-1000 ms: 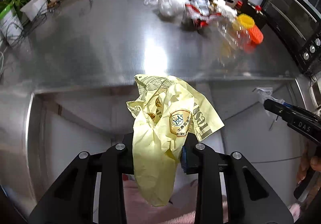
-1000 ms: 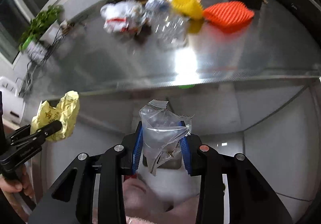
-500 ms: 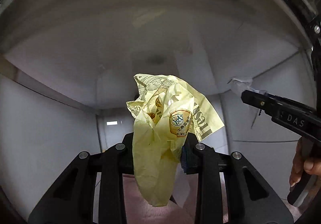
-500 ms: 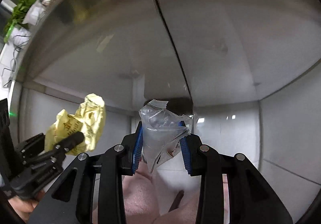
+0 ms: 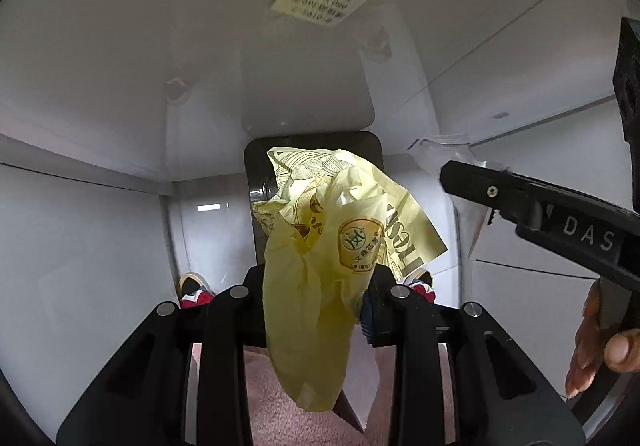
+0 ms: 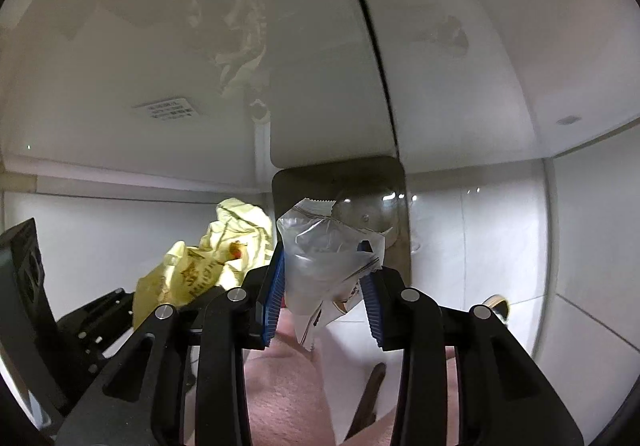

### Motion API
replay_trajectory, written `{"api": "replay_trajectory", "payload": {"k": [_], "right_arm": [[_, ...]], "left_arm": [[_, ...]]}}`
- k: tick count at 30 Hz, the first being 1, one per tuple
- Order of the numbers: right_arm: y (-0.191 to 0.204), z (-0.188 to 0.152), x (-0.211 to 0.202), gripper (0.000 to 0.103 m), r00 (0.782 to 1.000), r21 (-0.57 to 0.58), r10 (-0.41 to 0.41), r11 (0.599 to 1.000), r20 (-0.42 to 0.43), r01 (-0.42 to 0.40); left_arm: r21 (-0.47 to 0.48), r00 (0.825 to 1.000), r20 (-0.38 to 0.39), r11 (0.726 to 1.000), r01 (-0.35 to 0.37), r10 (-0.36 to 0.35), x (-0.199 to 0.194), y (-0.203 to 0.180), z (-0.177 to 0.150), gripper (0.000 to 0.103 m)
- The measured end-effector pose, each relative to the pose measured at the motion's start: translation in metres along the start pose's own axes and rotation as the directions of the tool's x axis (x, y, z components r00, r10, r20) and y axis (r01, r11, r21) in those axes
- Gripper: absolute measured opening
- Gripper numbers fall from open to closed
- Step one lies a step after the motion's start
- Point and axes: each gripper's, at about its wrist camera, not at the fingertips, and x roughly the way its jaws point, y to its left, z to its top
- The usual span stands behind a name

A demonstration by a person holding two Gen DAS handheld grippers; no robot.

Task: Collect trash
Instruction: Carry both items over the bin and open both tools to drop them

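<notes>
Trash, in two pieces, is carried one piece per gripper so that both can be dropped in a single trip. The crumpled pale-yellow printed plastic bag (image 5: pixel 340 246) is pinched between the pads of the left gripper (image 5: pixel 316 310), hanging above the dark, glossy rectangular bin opening (image 5: pixel 256 166), which lies in the middle distance against the white cabinet panels (image 5: pixel 100 86). The clear crinkled plastic wrapper with a serrated edge (image 6: pixel 324 258) is pinched between the blue ribbed pads (image 6: pixel 274 286) of the right gripper (image 6: pixel 324 302), just to the right of the yellow bag. Both grippers point steeply downward, which judged from the framing aligns each piece over the opening for release. The yellow bag is thin film, folded and creased, bearing a round emblem and dark lettering. The wrapper is transparent and stiffly wrinkled.
</notes>
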Motion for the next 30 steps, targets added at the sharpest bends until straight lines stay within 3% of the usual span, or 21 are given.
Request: {"api": "replay_trajectory", "payload": {"k": [5, 12, 16, 22, 24, 30], "right_arm": [[0.008, 0.007, 0.007, 0.038, 1.0, 0.005, -0.001, 1.0, -0.022, 0.001], [0.014, 0.009, 0.0, 0.054, 1.0, 0.008, 0.008, 1.0, -0.016, -0.008], [0.015, 0.009, -0.008, 0.058, 1.0, 0.012, 0.004, 1.0, 0.006, -0.004], [0.011, 0.009, -0.024, 0.068, 0.999, 0.019, -0.001, 1.0, 0.044, 0.0], [0.011, 0.007, -0.038, 0.075, 0.998, 0.013, -0.003, 1.0, 0.062, 0.002], [0.009, -0.003, -0.089, 0.088, 0.992, 0.009, 0.005, 1.0, 0.122, -0.006]], "left_arm": [[-0.011, 1.0, -0.01, 1.0, 0.021, -0.021, -0.001, 0.004, 0.007, 0.037], [-0.002, 1.0, 0.001, 1.0, 0.026, -0.026, -0.005, 0.005, 0.004, 0.046], [0.003, 1.0, 0.015, 1.0, 0.018, -0.018, -0.011, 0.007, 0.002, 0.053], [0.013, 0.999, 0.049, 1.0, -0.001, 0.0, -0.031, 0.01, 0.001, 0.073], [0.019, 0.997, 0.071, 1.0, -0.005, 0.003, -0.042, 0.009, 0.001, 0.085], [0.027, 0.992, 0.125, 1.0, -0.009, 0.006, -0.08, 0.005, -0.003, 0.095]]}}
